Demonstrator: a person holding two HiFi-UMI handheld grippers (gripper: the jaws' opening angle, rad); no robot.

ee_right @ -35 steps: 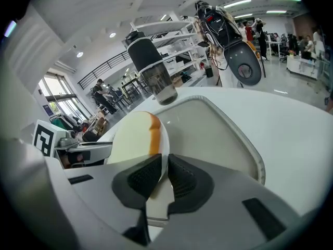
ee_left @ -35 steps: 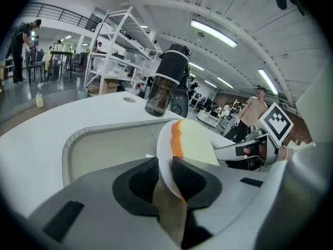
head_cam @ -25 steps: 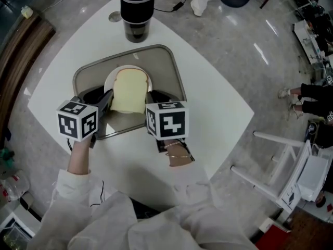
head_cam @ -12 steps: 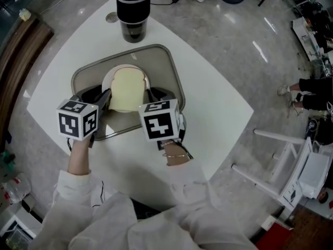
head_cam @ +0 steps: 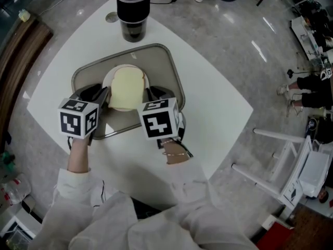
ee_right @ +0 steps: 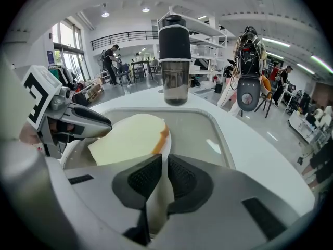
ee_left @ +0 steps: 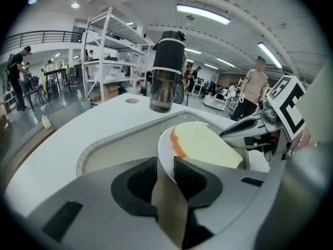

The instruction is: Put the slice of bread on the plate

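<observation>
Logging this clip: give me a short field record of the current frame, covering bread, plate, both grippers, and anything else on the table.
bread: slice of bread lies flat on the plate
plate: white, over the tray; lifted or resting, cannot tell
left gripper: jaws shut on the plate's rim, person's left side
right gripper: jaws shut on the plate's rim, opposite side
other: dark tumbler upright on the white table, beyond the tray
task status: bread is on the plate
</observation>
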